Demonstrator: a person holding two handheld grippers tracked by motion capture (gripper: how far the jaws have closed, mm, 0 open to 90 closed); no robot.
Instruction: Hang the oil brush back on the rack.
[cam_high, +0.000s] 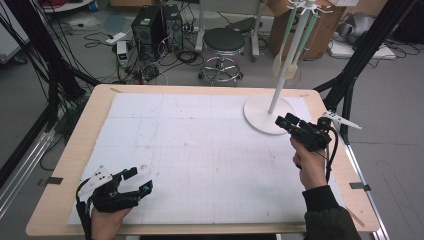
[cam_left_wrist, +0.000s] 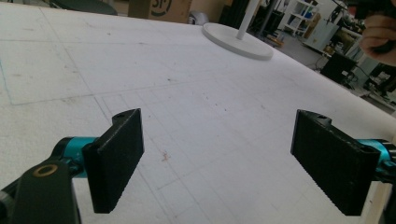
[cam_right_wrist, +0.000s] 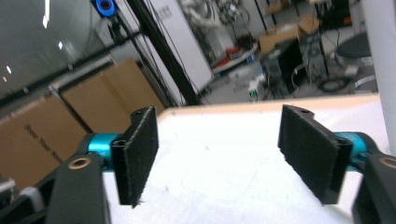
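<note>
Trouble may come if the right gripper (cam_high: 283, 121), jaws wide and holding nothing, bumps the white stand (cam_high: 269, 114) at the far right of the bench (cam_high: 65, 180) and tips it.

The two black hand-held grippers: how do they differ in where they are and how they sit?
The left gripper sits low at the near left corner of the table, far from the white stand. The right gripper is raised at the far right, right beside the stand's base. Both have open jaws with nothing between them.
</note>
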